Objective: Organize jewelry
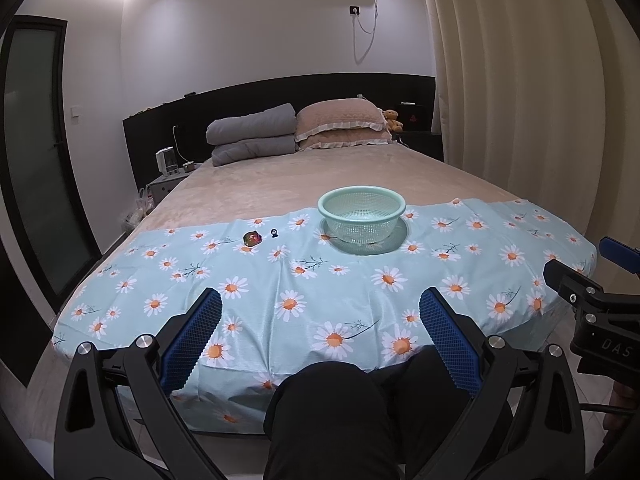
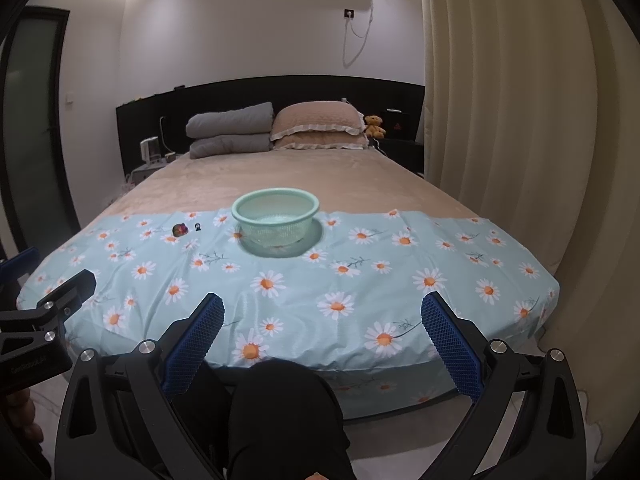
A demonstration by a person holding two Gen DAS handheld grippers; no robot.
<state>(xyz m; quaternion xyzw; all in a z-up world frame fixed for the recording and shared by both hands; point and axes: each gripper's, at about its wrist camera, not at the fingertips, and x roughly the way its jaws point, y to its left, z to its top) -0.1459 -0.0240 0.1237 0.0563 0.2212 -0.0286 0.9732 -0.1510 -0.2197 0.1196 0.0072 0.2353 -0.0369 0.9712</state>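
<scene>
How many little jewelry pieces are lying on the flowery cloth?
2: a colorful piece and a small dark ring beside it, left of the green basket. The basket may hide others.

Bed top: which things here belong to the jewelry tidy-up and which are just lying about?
Belongs:
multicolored jewelry piece
small dark ring-like piece
mint basket
left tongs and right tongs, both open

Lying about:
grey folded quilt
pink pillows
teddy bear

Both your wrist cams sit low at the foot of the bed (image 1: 320,184), above your knees, facing the headboard (image 2: 280,96). Left cam is offset left, right cam right. Both share the daisy cloth (image 1: 320,292) and green basket (image 2: 276,216), mid-range.
</scene>
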